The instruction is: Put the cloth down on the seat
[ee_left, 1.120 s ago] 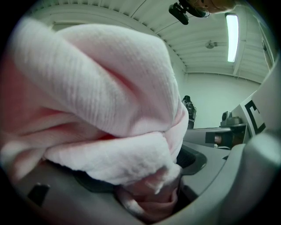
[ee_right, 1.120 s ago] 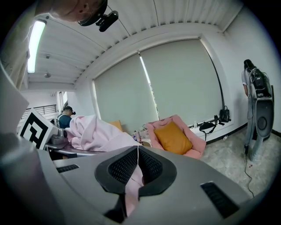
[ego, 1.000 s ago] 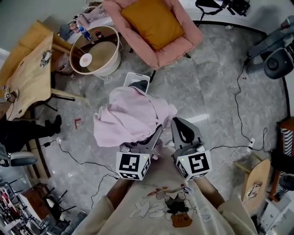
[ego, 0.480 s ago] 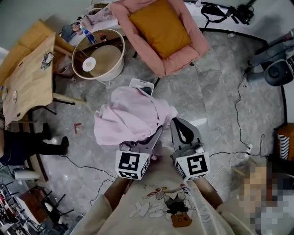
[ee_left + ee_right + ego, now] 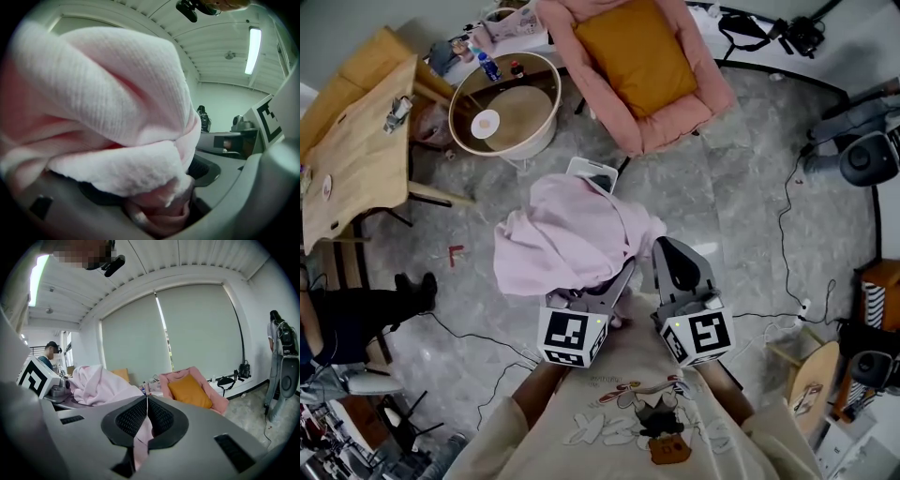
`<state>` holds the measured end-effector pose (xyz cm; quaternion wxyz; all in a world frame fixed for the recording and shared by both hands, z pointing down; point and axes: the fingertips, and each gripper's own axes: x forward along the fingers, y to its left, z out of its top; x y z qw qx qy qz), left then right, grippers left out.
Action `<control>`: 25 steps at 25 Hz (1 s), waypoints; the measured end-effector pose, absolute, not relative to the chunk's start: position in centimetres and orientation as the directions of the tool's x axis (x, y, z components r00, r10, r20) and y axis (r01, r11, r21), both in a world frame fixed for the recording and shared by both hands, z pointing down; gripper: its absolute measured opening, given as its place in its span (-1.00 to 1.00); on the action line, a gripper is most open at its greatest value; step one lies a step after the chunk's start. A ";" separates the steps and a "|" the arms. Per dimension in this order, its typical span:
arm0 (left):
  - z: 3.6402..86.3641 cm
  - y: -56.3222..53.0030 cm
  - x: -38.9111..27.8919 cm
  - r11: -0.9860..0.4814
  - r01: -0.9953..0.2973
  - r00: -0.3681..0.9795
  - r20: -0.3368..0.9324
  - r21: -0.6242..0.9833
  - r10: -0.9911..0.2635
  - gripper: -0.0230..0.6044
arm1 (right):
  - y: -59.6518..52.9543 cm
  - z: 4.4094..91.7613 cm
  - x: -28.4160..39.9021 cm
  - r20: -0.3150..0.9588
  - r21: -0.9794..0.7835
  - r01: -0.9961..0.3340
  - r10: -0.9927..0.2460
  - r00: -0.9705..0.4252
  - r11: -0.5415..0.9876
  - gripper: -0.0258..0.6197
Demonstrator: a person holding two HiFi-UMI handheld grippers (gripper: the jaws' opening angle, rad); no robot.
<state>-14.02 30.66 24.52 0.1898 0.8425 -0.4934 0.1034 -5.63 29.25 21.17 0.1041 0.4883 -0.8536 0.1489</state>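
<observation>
**Cloth held in both tools, armchair ahead across open floor**

Tool state: left tool (image 5: 622,274) is clenched on a thick wad of the pink cloth (image 5: 567,234). The left gripper view shows the bunch (image 5: 108,108) filling the frame and pinched low between the jaws. Right tool (image 5: 673,258) is closed on a thin edge of the same cloth (image 5: 140,446), with the jaw pads all but meeting.

Cloth position: held in the air in front of the person, heaped over the left tool and spilling to the left. No part of it touches any seat.

Key relation: I take the seat to be the pink armchair (image 5: 675,127) with the orange cushion (image 5: 637,52). It lies straight ahead of the tools, slightly to the right and well apart. The right tool is on the nearer side. The right gripper view looks straight at the chair (image 5: 215,399).

Surroundings:
- A round table (image 5: 546,89) stands left of the chair.
- A wooden table (image 5: 356,150) is further left.
- A white object (image 5: 591,172) sits partly under the cloth; I cannot tell what it is.
- Cables (image 5: 787,187) cross the floor to the right.

Judgement: the path is mostly bare floor. The white object is the only thing near the line of carry.
</observation>
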 end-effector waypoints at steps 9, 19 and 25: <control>24.1 27.9 -15.6 -0.407 -0.892 0.451 0.333 0.197 -0.828 0.42 | 26.5 20.7 -7.9 0.282 -0.107 -0.826 -0.780 -0.558 0.553 -0.86; 24.6 21.1 -13.3 -0.407 -0.898 0.439 0.362 0.166 -0.823 0.42 | 20.4 21.4 -6.1 0.288 -0.143 -0.815 -0.764 -0.578 0.562 -0.86; 25.1 15.7 -10.7 -0.377 -0.911 0.413 0.388 0.170 -0.824 0.42 | 14.6 21.8 -2.8 0.289 -0.171 -0.805 -0.753 -0.592 0.567 -0.86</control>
